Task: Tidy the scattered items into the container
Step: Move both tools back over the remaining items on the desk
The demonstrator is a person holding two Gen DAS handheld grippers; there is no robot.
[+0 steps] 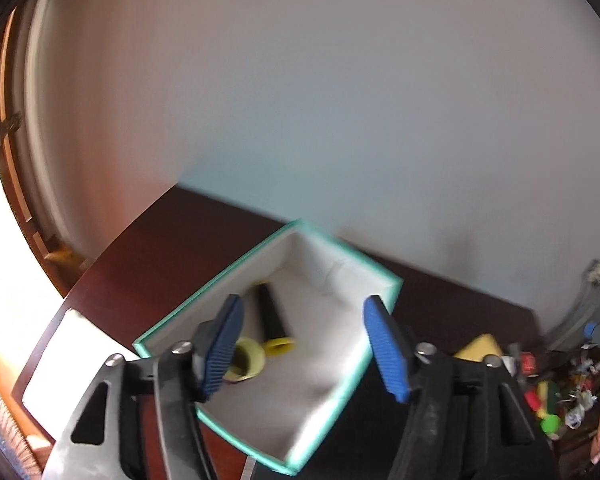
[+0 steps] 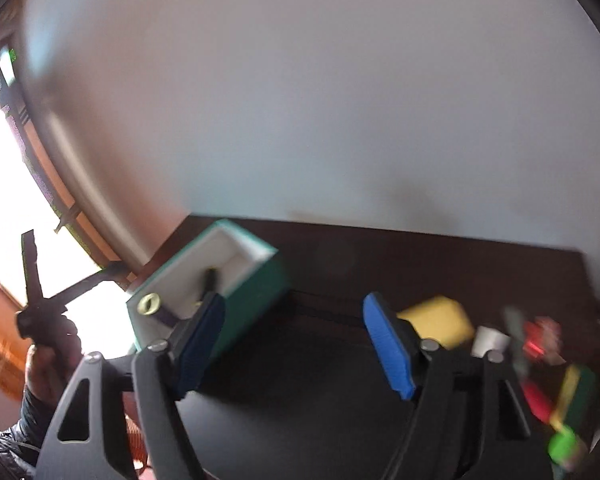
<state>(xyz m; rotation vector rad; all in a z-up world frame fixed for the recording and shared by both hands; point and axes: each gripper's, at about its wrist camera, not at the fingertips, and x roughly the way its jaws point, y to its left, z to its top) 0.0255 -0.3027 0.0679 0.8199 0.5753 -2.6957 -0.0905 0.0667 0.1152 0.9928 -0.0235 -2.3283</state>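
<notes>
A teal box point(image 1: 342, 390) with a white inside sits on the dark table. In it lie a black tube with a yellow cap point(image 1: 274, 322) and a pale yellow roll point(image 1: 247, 359). My left gripper point(image 1: 306, 346) hangs over the box, open, nothing between its blue pads point(image 1: 386, 346). In the right wrist view the same box point(image 2: 256, 296) lies to the left, with the roll point(image 2: 150, 304) and the black tube point(image 2: 211, 278) inside. My right gripper point(image 2: 300, 346) is open and empty over the dark table, to the right of the box.
Scattered items lie at the right: a yellow block point(image 2: 440, 320), a white cup-like piece point(image 2: 490, 342), red point(image 2: 538, 400) and green point(image 2: 562, 446) small parts. A hand holds the other gripper point(image 2: 40, 300) at the left by a bright window. A pale wall stands behind the table.
</notes>
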